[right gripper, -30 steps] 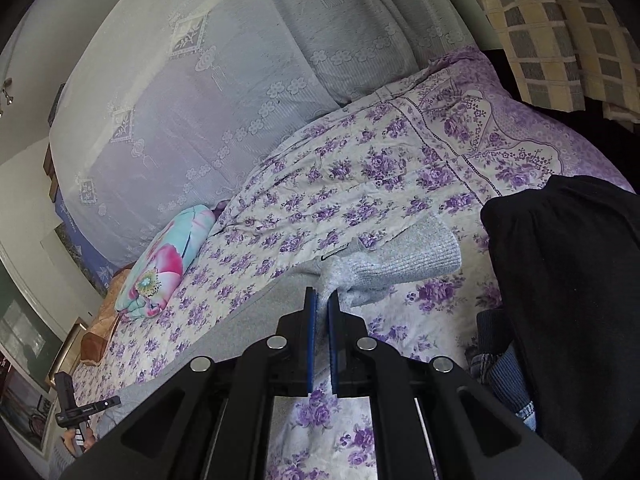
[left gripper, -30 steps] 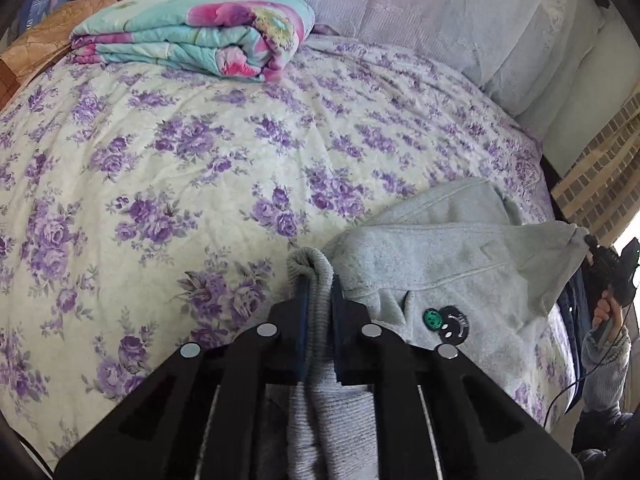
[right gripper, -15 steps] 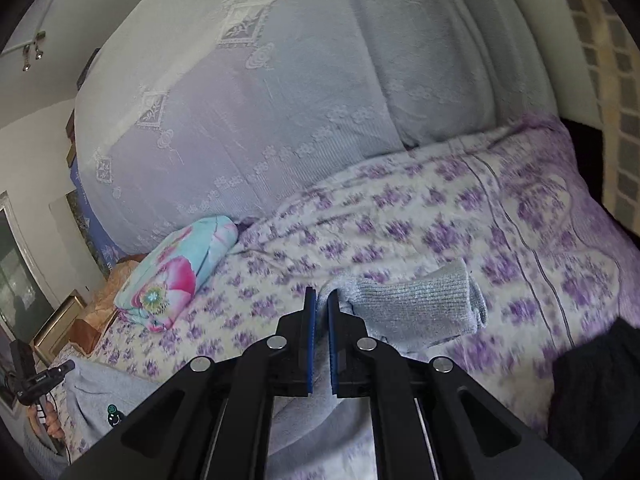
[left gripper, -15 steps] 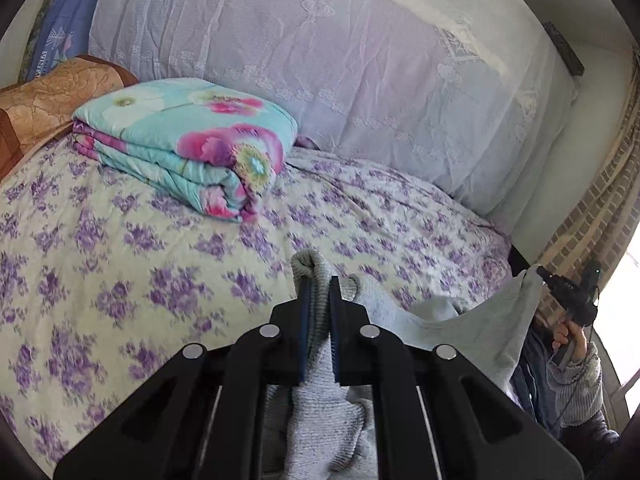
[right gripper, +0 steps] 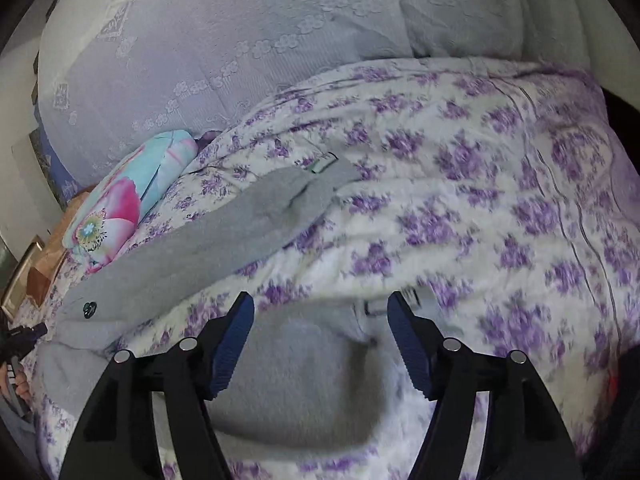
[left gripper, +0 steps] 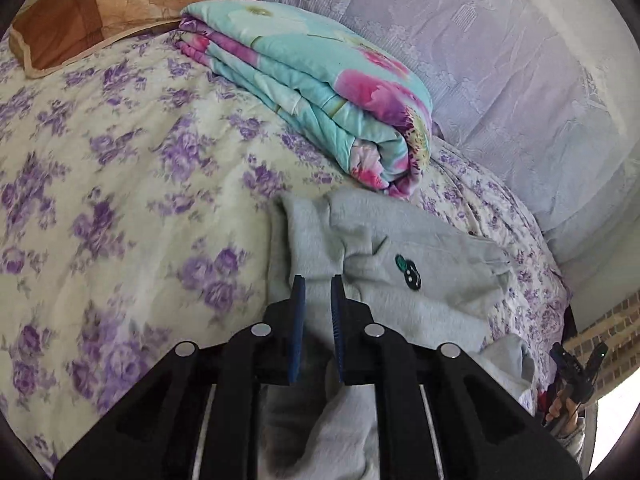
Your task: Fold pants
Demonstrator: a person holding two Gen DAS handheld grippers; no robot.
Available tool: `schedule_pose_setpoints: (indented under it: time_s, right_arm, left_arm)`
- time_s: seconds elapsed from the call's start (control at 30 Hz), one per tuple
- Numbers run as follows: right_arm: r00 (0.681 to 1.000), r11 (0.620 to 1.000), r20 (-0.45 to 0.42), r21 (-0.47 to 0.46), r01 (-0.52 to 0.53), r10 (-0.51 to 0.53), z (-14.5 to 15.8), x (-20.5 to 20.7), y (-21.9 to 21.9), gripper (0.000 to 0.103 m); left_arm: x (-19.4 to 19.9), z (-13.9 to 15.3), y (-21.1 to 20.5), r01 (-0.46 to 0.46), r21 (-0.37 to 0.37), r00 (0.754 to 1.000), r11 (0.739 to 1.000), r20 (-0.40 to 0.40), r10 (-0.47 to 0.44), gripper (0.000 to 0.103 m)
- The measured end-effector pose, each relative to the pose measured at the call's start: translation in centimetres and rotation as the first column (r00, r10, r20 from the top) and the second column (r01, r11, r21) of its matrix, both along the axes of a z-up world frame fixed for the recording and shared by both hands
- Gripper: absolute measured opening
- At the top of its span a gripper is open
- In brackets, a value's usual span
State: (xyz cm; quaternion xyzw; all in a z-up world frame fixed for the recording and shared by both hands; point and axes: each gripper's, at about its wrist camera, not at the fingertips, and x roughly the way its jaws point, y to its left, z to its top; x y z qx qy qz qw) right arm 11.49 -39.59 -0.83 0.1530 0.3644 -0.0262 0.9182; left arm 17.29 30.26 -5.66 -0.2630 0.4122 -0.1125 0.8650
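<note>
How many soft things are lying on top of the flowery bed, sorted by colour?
Grey: 1, the pants
Turquoise and pink: 1, the folded blanket
Brown: 1, the pillow
Total: 3, all on the bedspread

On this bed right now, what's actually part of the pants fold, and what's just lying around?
Part of the job:
- grey pants, spread on the bedspread
- left gripper, nearly shut with grey cloth in the gap
- right gripper, jaws just opened, pads clear of the cloth

Just lying about:
- folded flowered blanket
- brown pillow
- dark clothing at the right edge
</note>
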Motion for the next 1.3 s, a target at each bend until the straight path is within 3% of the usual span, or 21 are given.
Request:
schedule_pose_setpoints:
  time_s: [0.03,0.1,0.13,0.17,0.27,0.37,0.43,0.5,0.53,0.6,0.63,0.7,0.73,0.77,0.83,1.1,1.17,1.2,1.23,1.27,1.3]
  right_arm:
    - [1.0,0.999,0.003,0.035,0.02,-0.02,-0.2,-2.0,-0.8,0.067]
    - [0.998,0.993,0.01,0.103,0.056,-0.058,-0.5,-5.8,-1.9,0.067]
    - [0.998,0.989,0.005,0.131,0.068,-0.069,-0.8,-7.2,-2.3,0.067]
    - [0.997,0.983,-0.005,0.163,0.081,-0.081,-1.2,-8.4,-2.7,0.067]
    - [0.995,0.956,-0.074,0.281,0.09,-0.072,-3.8,-8.7,-3.0,0.067]
    - [0.993,0.928,-0.108,0.364,0.076,-0.039,-6.0,-6.1,-2.2,0.064]
    - [0.992,0.911,-0.125,0.407,0.06,-0.009,-7.3,-3.9,-1.2,0.059]
    - [0.987,0.903,-0.163,0.425,0.058,0.013,-8.8,-1.7,0.1,0.046]
    - [0.984,0.903,-0.18,0.426,0.066,0.013,-9.5,-1.0,0.5,0.035]
    - [0.986,0.905,-0.165,0.418,0.081,-0.012,-9.6,-0.6,1.0,0.021]
    - [0.989,0.901,-0.144,0.428,0.076,-0.016,-9.2,-1.0,1.0,0.009]
    - [0.995,0.89,-0.101,0.45,0.069,-0.025,-7.9,-2.3,0.6,0.009]
    - [0.996,0.89,-0.083,0.451,0.065,-0.03,-7.0,-3.1,0.4,0.008]
    - [0.998,0.891,-0.065,0.451,0.054,-0.028,-6.0,-4.2,0.4,0.008]
    - [0.999,0.893,-0.03,0.45,0.029,-0.017,-3.8,-6.5,0.4,0.008]
    - [0.995,0.919,0.094,0.395,0.001,-0.041,5.5,-16.1,-0.3,0.008]
    - [0.995,0.932,0.076,0.36,0.034,-0.066,6.6,-15.6,-1.2,0.013]
    - [0.998,0.947,0.033,0.32,0.038,-0.051,6.5,-14.3,-1.5,0.021]
    - [0.998,0.961,-0.044,0.274,0.045,-0.034,5.7,-12.3,-1.8,0.052]
    - [0.991,0.967,-0.116,0.239,0.091,-0.065,4.5,-11.1,-2.6,0.074]
    - [0.976,0.964,-0.173,0.21,0.164,-0.128,3.2,-10.7,-3.4,0.074]
  left_arm:
    - [-1.4,-0.1,0.4,0.018,-0.017,1.0,1.0,0.003,-0.018,0.013]
    - [-3.9,-0.4,0.6,0.06,-0.023,0.998,0.998,0.006,-0.06,0.03]
    - [-5.0,-0.6,0.4,0.075,-0.01,0.997,0.997,0.004,-0.075,0.045]
    - [-5.9,-0.8,0.0,0.088,0.004,0.996,0.996,0.001,-0.088,0.054]
    - [-6.6,-1.9,-1.8,0.148,-0.001,0.989,0.989,-0.014,-0.148,0.056]
    - [-5.7,-3.0,-2.8,0.133,-0.003,0.991,0.991,-0.017,-0.133,0.066]
    - [-4.7,-3.7,-3.2,0.133,-0.02,0.991,0.991,-0.03,-0.134,0.067]
    - [-4.2,-4.0,-3.5,0.132,-0.028,0.991,0.991,-0.031,-0.133,0.07]
    - [-4.0,-4.0,-3.7,0.132,-0.025,0.991,0.991,-0.031,-0.133,0.071]
    - [-3.6,-3.9,-4.4,0.138,-0.004,0.99,0.99,-0.032,-0.138,0.073]
    - [-3.5,-3.9,-4.9,0.145,0.014,0.989,0.989,-0.033,-0.144,0.074]
    - [-3.5,-3.7,-5.6,0.167,0.045,0.986,0.985,-0.028,-0.166,0.07]
    - [-3.5,-3.6,-5.7,0.185,0.04,0.983,0.982,-0.024,-0.184,0.053]
    - [-3.6,-3.5,-5.7,0.198,0.024,0.98,0.98,-0.023,-0.197,0.044]
    - [-4.3,-3.0,-5.5,0.211,-0.025,0.978,0.977,-0.003,-0.211,0.033]
    - [-8.9,3.3,-7.5,0.333,-0.152,0.94,0.93,0.122,-0.317,0.028]
    - [-8.1,3.2,-7.8,0.334,-0.169,0.942,0.927,0.097,-0.322,0.028]
    - [-7.5,2.5,-7.8,0.323,-0.174,0.946,0.93,0.065,-0.316,0.029]
    - [-6.9,1.3,-7.7,0.299,-0.19,0.953,0.935,0.012,-0.302,0.029]
    - [-6.6,-0.2,-7.5,0.276,-0.225,0.955,0.935,-0.046,-0.293,0.029]
    - [-6.8,-1.5,-7.3,0.265,-0.268,0.952,0.926,-0.08,-0.296,0.029]
